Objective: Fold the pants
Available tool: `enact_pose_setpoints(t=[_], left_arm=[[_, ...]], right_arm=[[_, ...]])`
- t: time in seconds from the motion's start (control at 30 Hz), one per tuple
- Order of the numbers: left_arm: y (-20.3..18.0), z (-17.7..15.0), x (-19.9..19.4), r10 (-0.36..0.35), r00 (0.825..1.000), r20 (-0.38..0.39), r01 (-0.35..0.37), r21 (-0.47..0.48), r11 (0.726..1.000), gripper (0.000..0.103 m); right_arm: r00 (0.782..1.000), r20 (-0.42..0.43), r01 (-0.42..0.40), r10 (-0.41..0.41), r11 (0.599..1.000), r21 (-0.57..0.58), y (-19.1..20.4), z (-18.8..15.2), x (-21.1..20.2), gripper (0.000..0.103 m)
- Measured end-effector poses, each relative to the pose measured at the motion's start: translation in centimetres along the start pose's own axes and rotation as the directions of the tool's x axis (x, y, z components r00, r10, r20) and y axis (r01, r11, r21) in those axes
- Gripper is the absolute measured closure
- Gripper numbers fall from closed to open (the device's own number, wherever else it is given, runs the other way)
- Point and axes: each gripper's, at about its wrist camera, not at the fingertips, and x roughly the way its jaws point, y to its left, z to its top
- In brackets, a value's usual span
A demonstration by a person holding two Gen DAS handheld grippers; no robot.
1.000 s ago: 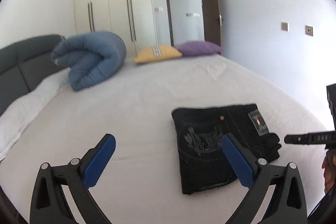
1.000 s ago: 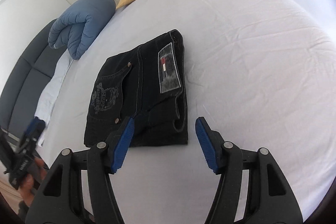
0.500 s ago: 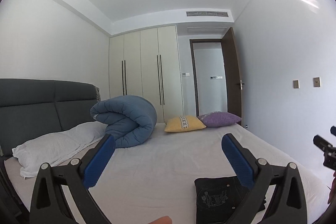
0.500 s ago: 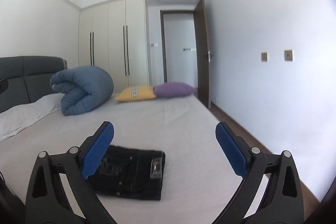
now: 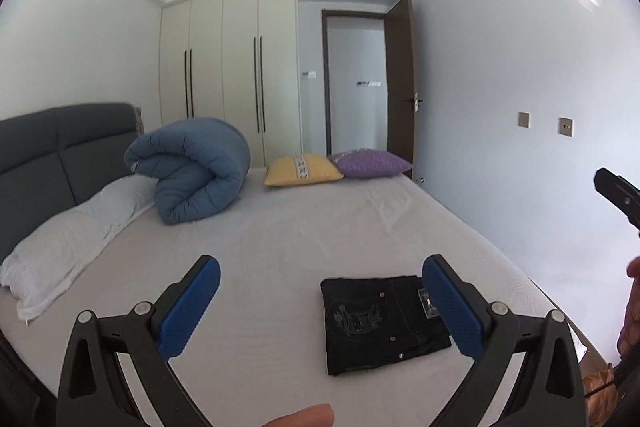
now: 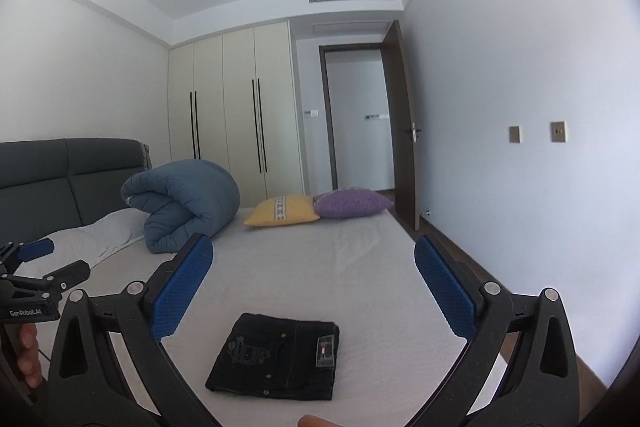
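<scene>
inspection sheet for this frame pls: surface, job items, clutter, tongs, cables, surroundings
Surface: bed with a light sheet, mildly creased.
Job's things: black pants folded into a compact rectangle, flat on the near part of the bed, held by neither tongs.
Clutter: rolled blue duvet, yellow cushion and purple cushion at the far side; white pillow by the headboard.
Tongs: left tongs open, nothing between the pads; right tongs have just been opening, now wide, nothing between the pads. Both are raised clear of the pants.
Cables: nothing seen.
Surroundings: cream wardrobe, open door, two wall plates.
</scene>
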Motion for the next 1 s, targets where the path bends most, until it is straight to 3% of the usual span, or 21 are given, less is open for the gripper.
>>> enact_pose_setpoints(t=[0.13,0.3,0.47,0.57,1.0], left_arm=[[0.0,-3.2,3.2,0.055,0.990,-0.134,-0.056,-0.002,0.998,0.000],[0.2,-6.1,5.1,0.061,0.959,-0.277,-0.073,-0.033,0.997,0.000],[-0.4,-7.2,6.0,0.068,0.942,-0.330,-0.079,-0.021,0.997,0.000],[-0.7,-7.7,6.4,0.058,0.933,-0.355,-0.068,-0.016,0.998,0.000],[-1.1,-9.3,7.6,0.034,0.909,-0.416,-0.055,-0.039,0.998,0.000]], right_arm=[[0.997,-0.078,0.012,-0.008,0.999,0.045,-0.2,-1.2,0.3,0.000],[0.983,-0.182,0.034,-0.035,0.999,-0.009,-0.9,-4.0,2.0,0.000],[0.941,-0.298,0.130,-0.157,0.986,-0.107,-0.9,-7.4,5.0,0.000],[0.917,-0.351,0.158,-0.189,0.981,-0.116,-0.9,-9.1,6.2,0.000],[0.880,-0.453,0.141,-0.142,0.989,-0.037,-1.0,-11.6,9.0,0.000]])
